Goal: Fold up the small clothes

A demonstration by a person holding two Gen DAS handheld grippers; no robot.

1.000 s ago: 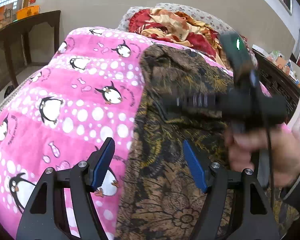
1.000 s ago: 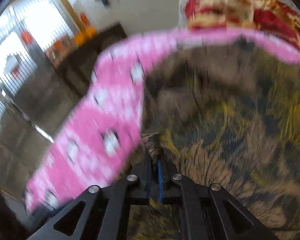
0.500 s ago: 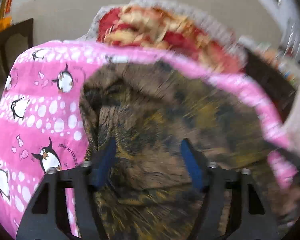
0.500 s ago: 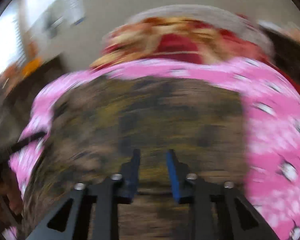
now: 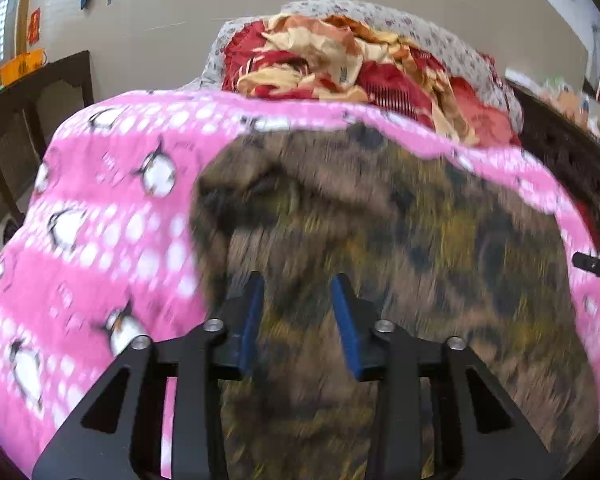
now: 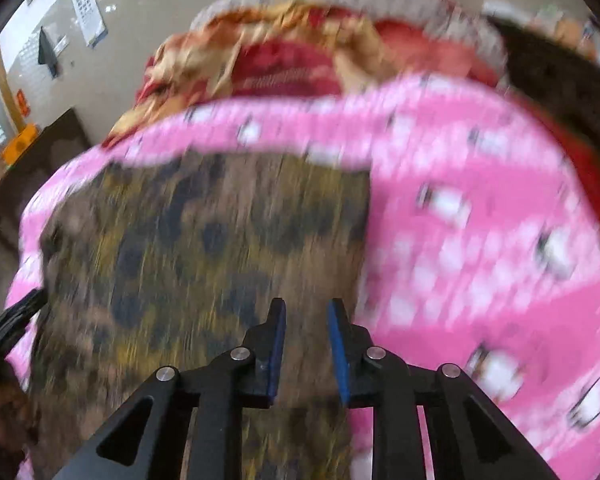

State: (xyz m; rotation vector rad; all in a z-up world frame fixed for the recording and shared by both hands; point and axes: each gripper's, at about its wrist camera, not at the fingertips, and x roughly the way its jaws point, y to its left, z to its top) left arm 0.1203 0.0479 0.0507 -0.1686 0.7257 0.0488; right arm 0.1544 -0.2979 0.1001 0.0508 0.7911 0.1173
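Note:
A brown and yellow patterned garment (image 5: 380, 248) lies spread on a pink penguin blanket (image 5: 100, 232). It also shows in the right wrist view (image 6: 204, 248), where its right edge runs just ahead of my fingers. My left gripper (image 5: 298, 292) is open and empty, low over the garment near its left edge. My right gripper (image 6: 306, 316) is open and empty, low over the garment's right side. Both views are blurred by motion. The tip of the other gripper (image 5: 596, 266) shows at the right edge of the left wrist view.
A heap of red and cream cloth (image 5: 356, 64) lies beyond the blanket, against a floral cushion (image 5: 452, 44). Dark wooden furniture (image 5: 28, 120) stands at the left and more (image 5: 572, 160) at the right. The pink blanket (image 6: 480, 240) spreads to the right of the garment.
My right gripper let go of the garment, opened and swung from its left edge to its right side. My left gripper narrowed its opening and moved over the garment.

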